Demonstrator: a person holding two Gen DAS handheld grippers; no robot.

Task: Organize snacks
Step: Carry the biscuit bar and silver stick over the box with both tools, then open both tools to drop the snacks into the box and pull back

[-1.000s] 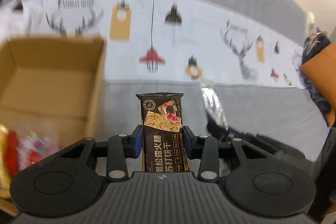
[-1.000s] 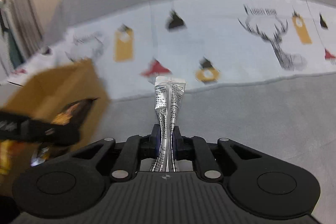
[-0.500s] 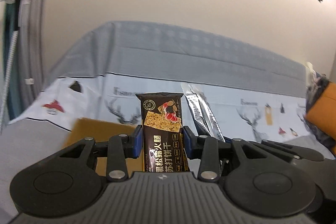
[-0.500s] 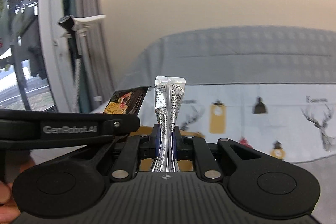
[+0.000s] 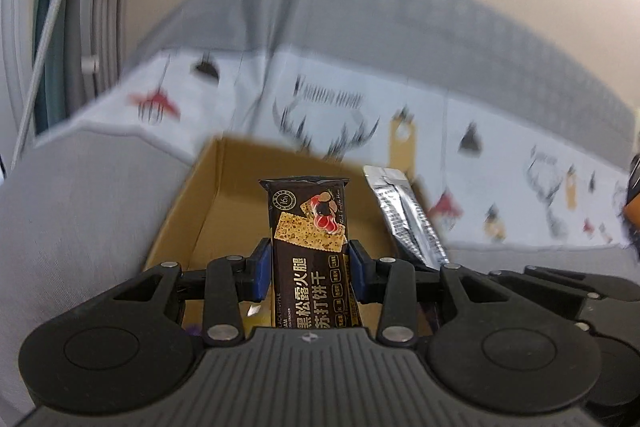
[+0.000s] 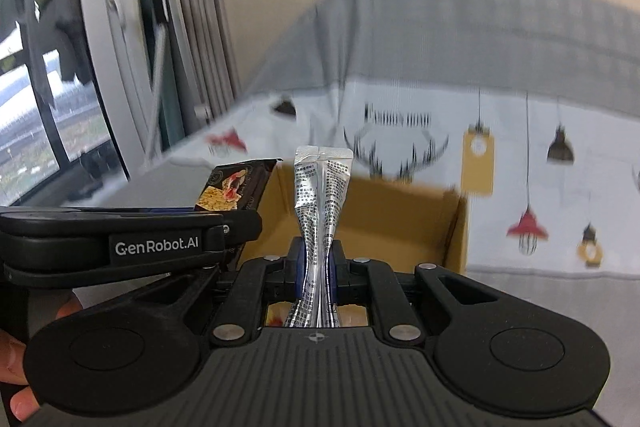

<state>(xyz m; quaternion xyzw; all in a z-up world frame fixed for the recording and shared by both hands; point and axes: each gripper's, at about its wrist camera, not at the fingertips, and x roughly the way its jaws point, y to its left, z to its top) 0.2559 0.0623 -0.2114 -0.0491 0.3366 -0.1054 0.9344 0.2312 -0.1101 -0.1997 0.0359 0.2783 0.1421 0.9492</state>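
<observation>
My left gripper is shut on a dark brown cracker packet with a cracker picture, held upright over the open cardboard box. My right gripper is shut on a silver foil packet, pinched at its middle, also above the box. The two grippers are side by side: the silver packet shows to the right in the left wrist view, and the brown packet and the left gripper's body show to the left in the right wrist view.
The box sits on a grey sofa seat. A white cloth printed with deer and lamps drapes over the backrest behind it. A window and curtains stand at the left. Snack wrappers show faintly in the box bottom.
Both grippers have tilted back down from facing the wall, and the open box now lies right below and ahead of the two held packets. Both grips are unchanged.
</observation>
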